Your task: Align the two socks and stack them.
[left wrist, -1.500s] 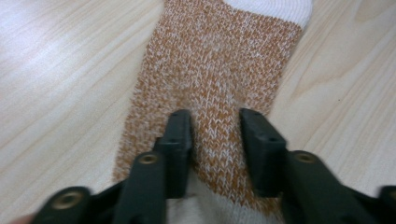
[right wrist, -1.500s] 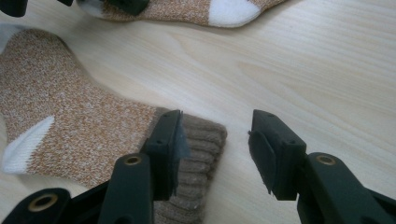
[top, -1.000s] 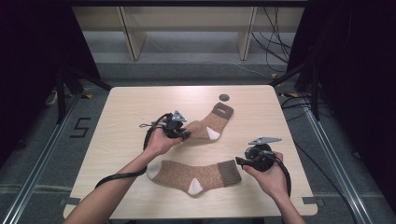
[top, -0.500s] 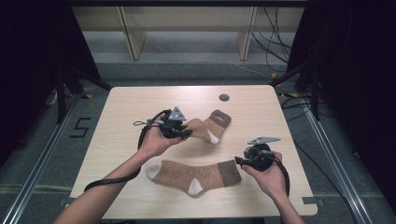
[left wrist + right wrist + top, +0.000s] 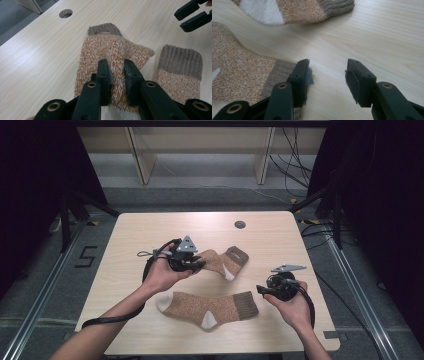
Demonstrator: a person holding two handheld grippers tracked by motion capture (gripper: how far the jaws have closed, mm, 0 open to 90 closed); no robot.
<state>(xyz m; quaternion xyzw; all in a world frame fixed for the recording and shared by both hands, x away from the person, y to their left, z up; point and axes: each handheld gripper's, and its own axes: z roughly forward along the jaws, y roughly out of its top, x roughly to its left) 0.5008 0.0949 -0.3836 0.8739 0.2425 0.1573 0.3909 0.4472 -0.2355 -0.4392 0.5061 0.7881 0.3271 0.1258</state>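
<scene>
Two brown-orange knitted socks with white heels lie on the wooden table (image 5: pixel 130 235). The farther sock (image 5: pixel 225 262) is bunched, and my left gripper (image 5: pixel 199 265) is shut on a raised fold of its foot (image 5: pixel 116 75); its brown cuff (image 5: pixel 103 28) points away. The nearer sock (image 5: pixel 207 305) lies flat, cuff to the right. My right gripper (image 5: pixel 260 290) is open just right of that cuff, low over the wood. In the right gripper view the cuff (image 5: pixel 282 72) lies against the left jaw, with bare table between the fingertips (image 5: pixel 327 75).
A round cable hole (image 5: pixel 240 224) sits near the table's far edge. The table's right edge is close behind my right hand (image 5: pixel 295 307). Cables (image 5: pixel 295 165) and shelf legs stand on the floor beyond the table.
The left gripper has pulled the farther sock a little toward the person, so its cuff sits nearer and the sock looks shorter. The right gripper has hardly moved.
</scene>
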